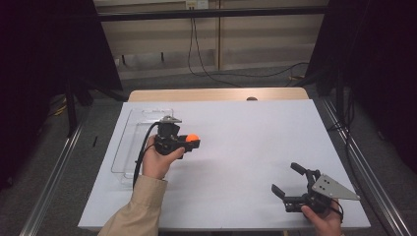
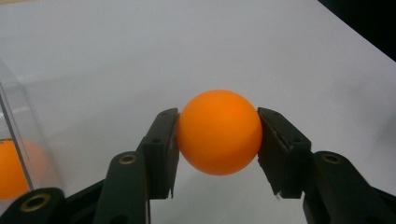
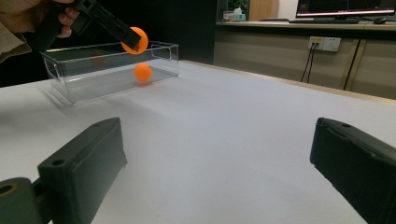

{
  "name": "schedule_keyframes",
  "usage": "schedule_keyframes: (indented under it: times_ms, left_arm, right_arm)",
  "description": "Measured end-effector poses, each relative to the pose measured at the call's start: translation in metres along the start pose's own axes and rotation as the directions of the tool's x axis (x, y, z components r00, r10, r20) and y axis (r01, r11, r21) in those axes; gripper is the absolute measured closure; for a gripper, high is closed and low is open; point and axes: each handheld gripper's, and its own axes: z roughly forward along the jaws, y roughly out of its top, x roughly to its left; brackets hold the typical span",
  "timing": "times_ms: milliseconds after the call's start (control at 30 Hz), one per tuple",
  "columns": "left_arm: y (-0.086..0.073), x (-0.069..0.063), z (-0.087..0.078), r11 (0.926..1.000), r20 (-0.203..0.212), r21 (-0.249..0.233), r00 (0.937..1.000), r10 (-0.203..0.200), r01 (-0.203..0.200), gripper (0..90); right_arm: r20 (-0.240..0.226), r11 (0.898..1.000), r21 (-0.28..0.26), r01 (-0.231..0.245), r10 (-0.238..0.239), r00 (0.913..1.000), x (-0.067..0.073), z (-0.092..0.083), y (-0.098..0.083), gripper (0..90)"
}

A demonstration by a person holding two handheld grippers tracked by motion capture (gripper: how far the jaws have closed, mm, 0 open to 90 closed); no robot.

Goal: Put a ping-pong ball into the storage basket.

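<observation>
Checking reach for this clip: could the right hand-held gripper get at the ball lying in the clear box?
Probably yes. The box is open-topped, the right hand-held gripper is open and empty, bare table lies between; the left hand-held gripper hovering beside may crowd it.

Illumination is even and fairly dim, apparently from overhead. In the high view the white table surface (image 1: 236,147) is the brightest area; the upper left and upper right of the frame fall to near black. Shadows on the surface are soft and faint. The overall image is slightly soft and grainy. In the left gripper view the orange ball (image 2: 219,131) is sharp, with no hard glare. In the right gripper view the near jaws at the bottom corners are blurred; the clear bin (image 3: 109,67) at upper left shows weak reflections.
</observation>
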Motion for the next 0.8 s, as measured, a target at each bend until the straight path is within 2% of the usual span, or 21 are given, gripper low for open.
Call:
schedule_keyframes:
  times_ms: [800]
  left_arm:
    - [0.0013, 0.0048, -0.0065, 1.0000, -0.010, -0.008, 1.0000, 0.001, -0.001, 50.9]
  right_arm:
    - [-0.001, 1.000, 0.000, -0.001, 0.001, 1.0000, 0.0001, 0.0001, -0.0001, 2.7]
